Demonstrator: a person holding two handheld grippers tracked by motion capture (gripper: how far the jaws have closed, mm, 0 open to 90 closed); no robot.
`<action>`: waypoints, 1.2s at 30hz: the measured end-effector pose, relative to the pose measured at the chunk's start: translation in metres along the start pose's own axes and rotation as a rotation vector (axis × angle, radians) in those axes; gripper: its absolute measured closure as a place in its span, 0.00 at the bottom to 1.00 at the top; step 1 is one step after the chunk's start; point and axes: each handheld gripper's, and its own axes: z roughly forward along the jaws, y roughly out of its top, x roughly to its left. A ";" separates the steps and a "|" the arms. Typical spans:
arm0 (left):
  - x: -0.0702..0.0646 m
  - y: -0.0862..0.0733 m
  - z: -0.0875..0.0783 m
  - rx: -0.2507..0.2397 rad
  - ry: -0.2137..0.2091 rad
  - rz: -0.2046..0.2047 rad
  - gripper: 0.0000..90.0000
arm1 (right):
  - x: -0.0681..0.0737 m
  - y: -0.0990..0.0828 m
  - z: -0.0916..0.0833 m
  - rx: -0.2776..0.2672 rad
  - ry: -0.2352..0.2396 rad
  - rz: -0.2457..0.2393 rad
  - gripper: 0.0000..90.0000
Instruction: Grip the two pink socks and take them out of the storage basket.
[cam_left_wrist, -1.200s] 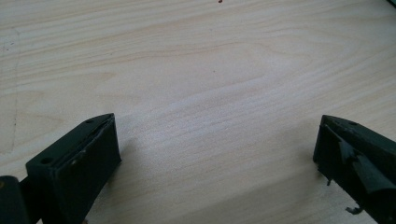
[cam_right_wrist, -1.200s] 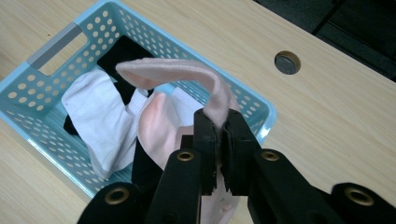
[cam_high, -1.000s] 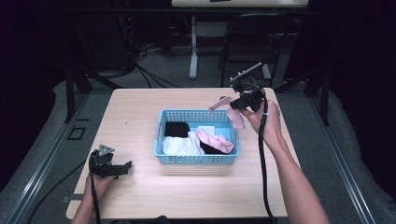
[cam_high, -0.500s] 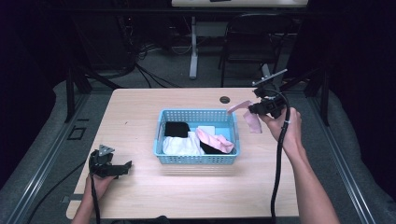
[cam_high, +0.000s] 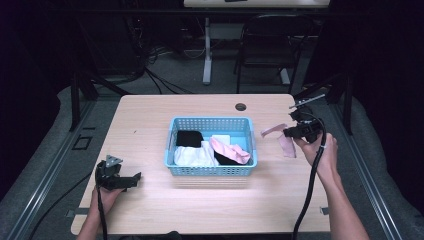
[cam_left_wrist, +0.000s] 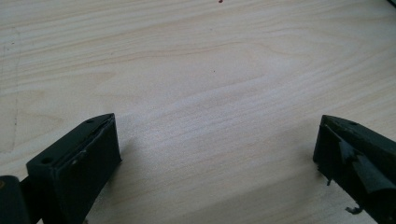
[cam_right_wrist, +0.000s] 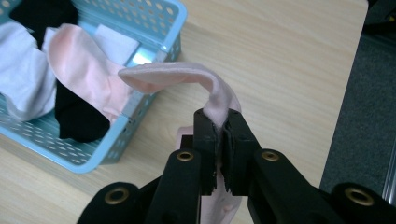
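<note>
High view: worktop (cam_high: 150, 120), wood. Blue basket (cam_high: 210, 171) at centre, with black, white and pink cloths inside. Right claw (cam_high: 289, 132), right of basket, clamped on pink sock (cam_right_wrist: 187, 74); the sock hangs above the worktop just beside the basket's rim. Left claw (cam_high: 136, 177), near left corner, jaws wide apart, nothing between.

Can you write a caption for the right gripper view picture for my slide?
The right hand-held gripper pinches a pink sock beside the blue basket.
</note>
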 end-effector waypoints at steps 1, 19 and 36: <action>0.000 0.000 0.000 0.000 0.000 0.000 0.01 | -0.002 -0.004 0.005 0.016 -0.001 0.005 0.95; 0.000 0.000 0.000 0.000 0.000 0.000 0.01 | -0.029 -0.048 0.086 0.231 0.036 0.077 0.90; 0.000 0.000 0.000 0.000 0.000 0.000 0.01 | -0.018 -0.034 0.054 0.115 0.109 0.039 0.16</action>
